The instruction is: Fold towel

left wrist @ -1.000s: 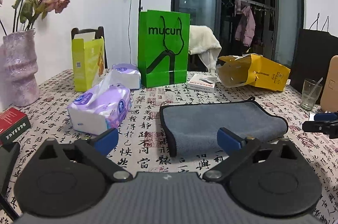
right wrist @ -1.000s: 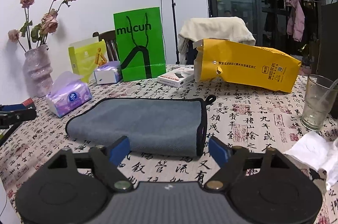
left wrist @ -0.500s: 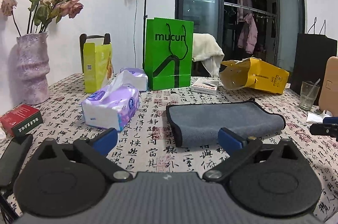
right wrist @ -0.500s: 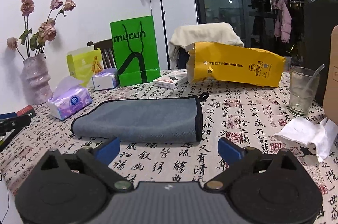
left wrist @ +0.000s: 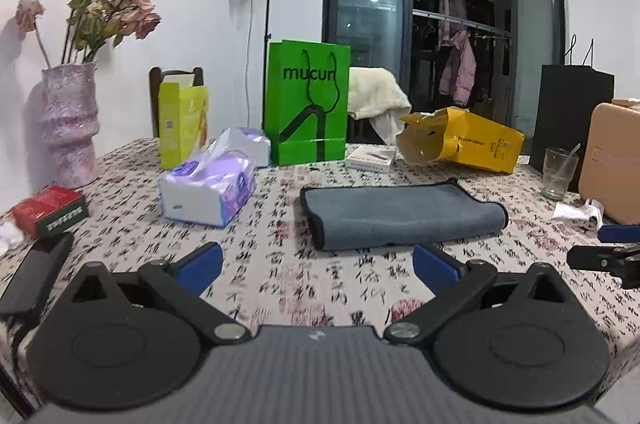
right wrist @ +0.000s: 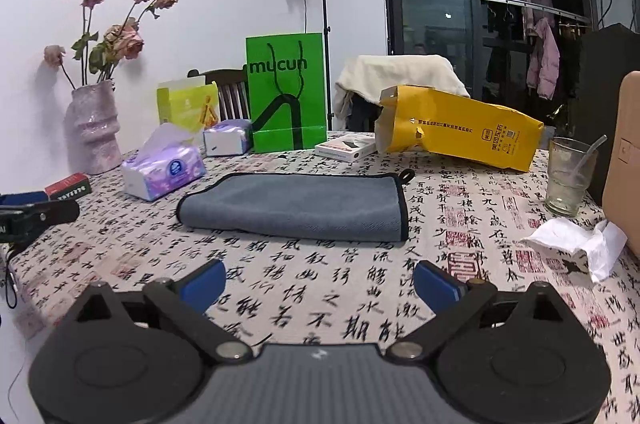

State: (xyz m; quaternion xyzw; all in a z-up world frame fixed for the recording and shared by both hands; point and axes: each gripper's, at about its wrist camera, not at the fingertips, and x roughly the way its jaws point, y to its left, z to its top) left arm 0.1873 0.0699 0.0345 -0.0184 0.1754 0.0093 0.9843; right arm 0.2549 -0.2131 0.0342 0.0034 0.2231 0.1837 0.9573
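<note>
Towel [right wrist: 296,206] folding looks close to done, judging by the flat grey oblong lying on the printed tablecloth [right wrist: 360,296], black-bound edges stacked at one end.

Nearest in each wrist view are the tools themselves. The left gripper [left wrist: 318,264] has its blue pads spread wide with nothing between them, hovering over bare cloth short of the towel, which sits at about 12 to 1 o'clock from it. The right gripper [right wrist: 320,282] is just as wide and just as empty, with the towel at 12 o'clock, clear of its fingertips.

Beyond the towel's left end, at roughly 10 o'clock in the right wrist view, rests a purple tissue pack [right wrist: 162,172]. At 2 o'clock stands a drinking glass [right wrist: 570,176] with a straw, and a crumpled white tissue [right wrist: 576,248] lies nearer, at 3 o'clock. Further back come a small white box [right wrist: 346,146], a toppled yellow paper bag [right wrist: 460,126], a green shopping bag [right wrist: 286,96] and, at far left, a vase [right wrist: 94,128] of dried roses.

Risks from here, as I judge them: if another fold is wanted, a pinch that catches only the top layer would peel the stack open. A wide sweep by the right tool could tip the glass. Dragging the towel could also rumple the tablecloth and skew the edges.
</note>
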